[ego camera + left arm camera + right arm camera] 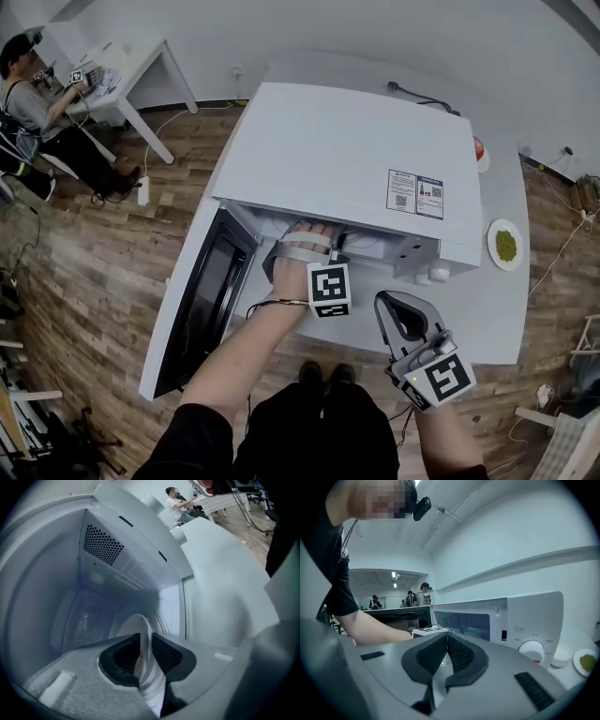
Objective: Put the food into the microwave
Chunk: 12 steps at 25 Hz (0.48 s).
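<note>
**Entry: food to microwave. Status (est.): near end.**

1. R gripper [446,636]: nearest item, in front of microwave [347,159], off its R front corner, by table [487,323] edge. Jaws closed together, nothing btw them.
2. L gripper [146,638]: inside microwave cavity, reached in past open door [202,300]. Jaws parted and slack round rim of white plate [135,623], not pinching it.
3. White plate: low in cavity, rim btw L pads.
4. Green-food plate [505,245]: on table, R of microwave, apart from both grippers.

**Done (prob.):** white plate is inside microwave.
**Left:** pull L gripper out, shut door. Green-food plate may need loading too; unclear.

**Hidden/unclear:**
- White plate shows edge-on, so contents can't be told.
- Cavity floor is dim and blurred, so not sure plate rests flat.
- In head view, microwave top covers cavity.
</note>
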{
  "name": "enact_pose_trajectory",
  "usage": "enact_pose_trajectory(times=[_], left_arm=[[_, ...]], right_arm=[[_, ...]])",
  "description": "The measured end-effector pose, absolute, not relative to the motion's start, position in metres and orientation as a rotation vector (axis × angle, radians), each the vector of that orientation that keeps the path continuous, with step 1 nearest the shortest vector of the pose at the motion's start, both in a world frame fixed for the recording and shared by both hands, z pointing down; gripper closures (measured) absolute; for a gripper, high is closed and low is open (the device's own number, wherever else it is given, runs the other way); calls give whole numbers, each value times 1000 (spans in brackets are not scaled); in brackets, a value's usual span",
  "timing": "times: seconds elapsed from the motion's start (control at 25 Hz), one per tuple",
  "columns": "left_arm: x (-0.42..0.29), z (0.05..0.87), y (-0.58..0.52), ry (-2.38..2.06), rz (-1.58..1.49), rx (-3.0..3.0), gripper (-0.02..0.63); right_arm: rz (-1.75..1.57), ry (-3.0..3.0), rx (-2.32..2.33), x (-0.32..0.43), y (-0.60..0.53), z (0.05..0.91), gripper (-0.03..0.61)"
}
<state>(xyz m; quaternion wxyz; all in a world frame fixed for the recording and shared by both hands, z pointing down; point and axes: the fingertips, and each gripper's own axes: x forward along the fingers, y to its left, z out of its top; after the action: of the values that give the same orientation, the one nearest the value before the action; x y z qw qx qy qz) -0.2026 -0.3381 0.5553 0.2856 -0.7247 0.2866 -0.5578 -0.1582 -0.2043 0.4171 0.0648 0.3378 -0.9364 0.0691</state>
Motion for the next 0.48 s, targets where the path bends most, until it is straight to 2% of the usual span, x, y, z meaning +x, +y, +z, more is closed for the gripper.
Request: enact_pose_trajectory(times=[0.24,0.48], left_arm=[[-201,549,-336,761,-1506,-1934,502],[-198,511,-318,843,-1319,-1878,502]], right_arm=[[224,-2816,1030,-152,-208,409,565],[214,-2824,1007,-159,-200,397,565]])
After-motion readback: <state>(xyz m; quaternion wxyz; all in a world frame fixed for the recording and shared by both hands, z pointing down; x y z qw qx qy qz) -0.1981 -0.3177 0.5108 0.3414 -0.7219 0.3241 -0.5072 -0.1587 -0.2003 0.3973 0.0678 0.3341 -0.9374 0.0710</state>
